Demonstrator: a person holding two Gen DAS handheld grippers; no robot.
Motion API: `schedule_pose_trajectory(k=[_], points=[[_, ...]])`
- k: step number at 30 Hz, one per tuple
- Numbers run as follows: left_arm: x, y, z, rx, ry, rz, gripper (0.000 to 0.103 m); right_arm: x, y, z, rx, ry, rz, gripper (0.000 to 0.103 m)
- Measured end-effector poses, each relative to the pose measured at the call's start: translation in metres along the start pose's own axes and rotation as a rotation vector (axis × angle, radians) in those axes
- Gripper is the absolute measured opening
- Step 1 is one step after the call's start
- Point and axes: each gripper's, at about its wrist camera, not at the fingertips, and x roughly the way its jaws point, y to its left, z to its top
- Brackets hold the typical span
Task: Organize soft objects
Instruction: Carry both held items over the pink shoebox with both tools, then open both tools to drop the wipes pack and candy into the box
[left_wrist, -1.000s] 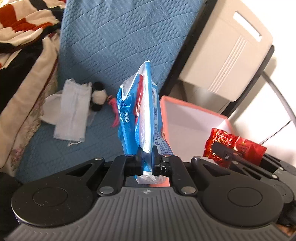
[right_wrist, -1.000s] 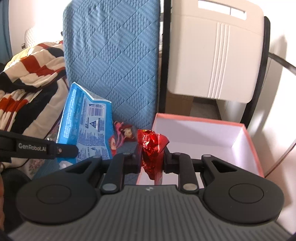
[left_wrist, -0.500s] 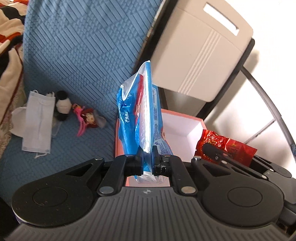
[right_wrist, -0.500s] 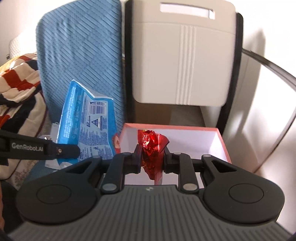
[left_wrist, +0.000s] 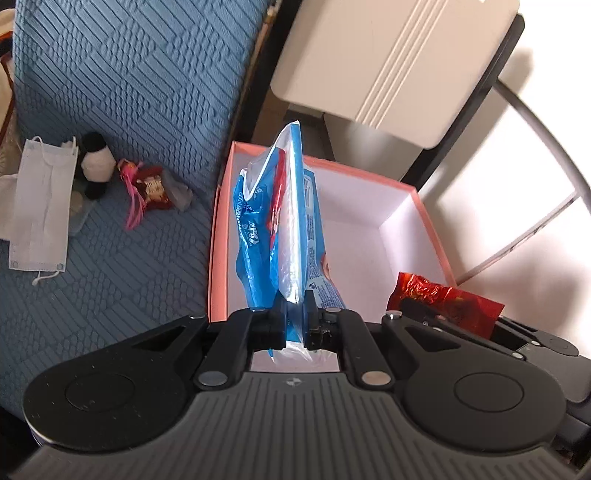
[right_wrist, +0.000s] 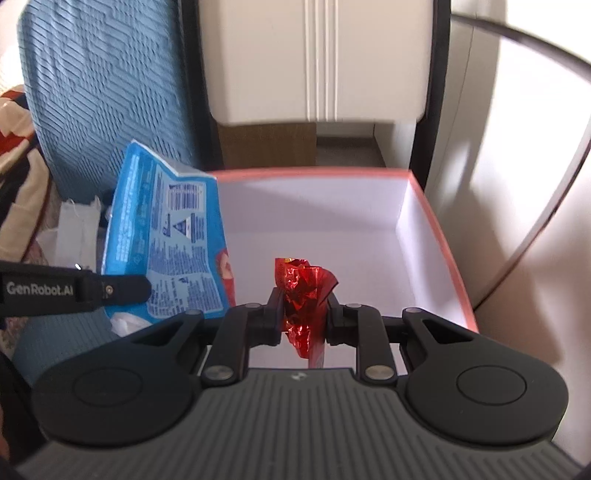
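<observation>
My left gripper (left_wrist: 294, 308) is shut on a blue plastic packet (left_wrist: 280, 229), which stands upright over the left part of a pink box (left_wrist: 218, 236) with a white inside. In the right wrist view the same blue packet (right_wrist: 173, 243) hangs at the box's left edge. My right gripper (right_wrist: 305, 302) is shut on a crumpled red foil packet (right_wrist: 303, 291) above the white floor of the pink box (right_wrist: 447, 266). The red foil packet (left_wrist: 443, 299) also shows at the right of the left wrist view, near the box's right wall.
On the blue quilted cushion (left_wrist: 110, 258) lie a white face mask (left_wrist: 40, 206), a small black and white plush (left_wrist: 94, 166) and a red charm with pink tassels (left_wrist: 147, 188). A beige chair back (right_wrist: 317, 59) stands behind the box. A striped blanket (right_wrist: 14, 122) lies far left.
Both grippers have moved right and down from over the cushion to over the pink box, each still holding its packet. The box now fills more of both views.
</observation>
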Motion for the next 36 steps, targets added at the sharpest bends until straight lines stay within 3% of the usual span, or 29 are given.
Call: schedule_pose_trajectory(k=[11,17,19,20,21,22,23,24,25,36], points=[[0.033,-0.001,-0.011,0.004,0.079,0.023,0.009,0.039,-0.024,-0.027,0.077,0.125,0.010,0.024],[0.038,-0.002,-0.011,-0.008,0.085,0.022,0.010,0.047,-0.032,-0.034,0.092,0.142,0.007,0.025],[0.038,-0.003,-0.009,-0.017,0.091,0.029,0.016,0.046,-0.034,-0.033,0.096,0.138,0.006,0.026],[0.037,-0.002,-0.008,-0.019,0.088,0.026,0.028,0.045,-0.034,-0.032,0.094,0.135,0.004,0.028],[0.035,-0.003,-0.007,-0.014,0.082,0.016,0.036,0.045,-0.033,-0.031,0.093,0.132,0.002,0.036],[0.032,-0.005,-0.005,0.000,0.074,0.005,0.050,0.043,-0.033,-0.031,0.101,0.127,-0.003,0.050],[0.027,-0.007,-0.004,0.016,0.058,0.003,0.055,0.040,-0.034,-0.029,0.108,0.117,0.004,0.057],[0.021,-0.010,-0.002,0.032,0.035,0.010,0.055,0.037,-0.038,-0.029,0.118,0.103,0.012,0.068],[0.017,-0.011,0.000,0.043,0.020,0.015,0.055,0.033,-0.039,-0.027,0.126,0.089,0.014,0.070],[-0.042,-0.015,0.011,0.119,-0.109,0.029,0.055,-0.016,-0.027,-0.009,0.127,-0.026,0.027,0.070]])
